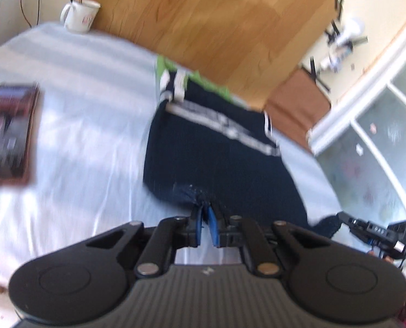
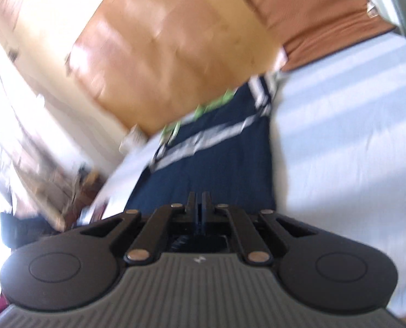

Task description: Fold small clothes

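Note:
A small pair of navy shorts (image 1: 219,158) with a grey-white waistband and green trim lies on a white cloth-covered table (image 1: 88,125). My left gripper (image 1: 206,205) is shut on the near hem of the shorts. The other gripper (image 1: 367,229) shows at the lower right of the left wrist view, holding the shorts' near right corner. In the right wrist view the navy shorts (image 2: 216,158) stretch away from my right gripper (image 2: 200,195), which is shut on the near edge of the fabric. Both views are blurred.
A phone (image 1: 10,131) lies on the cloth at the left. A white mug (image 1: 80,16) stands at the far left edge. Wooden floor (image 1: 216,22) lies beyond the table, with a brown mat (image 1: 298,104) and a white cabinet (image 1: 380,125) at the right.

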The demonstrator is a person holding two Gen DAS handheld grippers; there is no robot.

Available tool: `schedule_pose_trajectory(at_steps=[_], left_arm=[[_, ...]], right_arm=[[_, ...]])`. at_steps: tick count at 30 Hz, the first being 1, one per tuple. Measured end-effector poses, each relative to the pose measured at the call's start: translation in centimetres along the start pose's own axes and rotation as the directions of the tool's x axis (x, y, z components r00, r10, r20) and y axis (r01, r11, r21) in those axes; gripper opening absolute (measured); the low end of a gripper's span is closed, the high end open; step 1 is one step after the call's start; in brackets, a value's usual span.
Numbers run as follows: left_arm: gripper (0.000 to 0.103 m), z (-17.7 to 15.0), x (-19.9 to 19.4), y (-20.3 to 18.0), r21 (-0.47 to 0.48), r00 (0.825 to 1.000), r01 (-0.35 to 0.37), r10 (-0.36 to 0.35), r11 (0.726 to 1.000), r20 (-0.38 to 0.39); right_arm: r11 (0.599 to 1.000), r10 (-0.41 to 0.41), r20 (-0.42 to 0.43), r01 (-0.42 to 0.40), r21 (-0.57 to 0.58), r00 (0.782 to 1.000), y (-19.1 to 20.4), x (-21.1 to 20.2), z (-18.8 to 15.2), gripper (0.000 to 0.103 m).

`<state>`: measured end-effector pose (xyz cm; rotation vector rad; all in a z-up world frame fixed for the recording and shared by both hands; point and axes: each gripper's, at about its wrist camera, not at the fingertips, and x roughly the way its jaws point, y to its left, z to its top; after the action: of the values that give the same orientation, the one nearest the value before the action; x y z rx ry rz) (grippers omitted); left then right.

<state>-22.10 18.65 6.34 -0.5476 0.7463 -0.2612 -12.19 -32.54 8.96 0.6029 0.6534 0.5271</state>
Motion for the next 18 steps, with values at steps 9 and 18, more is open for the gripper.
schedule_pose_trajectory(at_steps=[9, 18], left_arm=[[0.002, 11.2, 9.7, 1.4, -0.056, 0.997, -0.058, 0.060, 0.997, 0.042], [0.007, 13.7, 14.6, 2.6, 0.035, 0.981, -0.195, 0.194, 0.980, 0.026]], right_arm=[[0.985, -0.150, 0.095, 0.141, 0.095, 0.984, -4.1, 8.7, 8.1, 0.003], [0.965, -0.206, -0.047, 0.195, -0.178, 0.977, -2.2, 11.4, 6.3, 0.014]])
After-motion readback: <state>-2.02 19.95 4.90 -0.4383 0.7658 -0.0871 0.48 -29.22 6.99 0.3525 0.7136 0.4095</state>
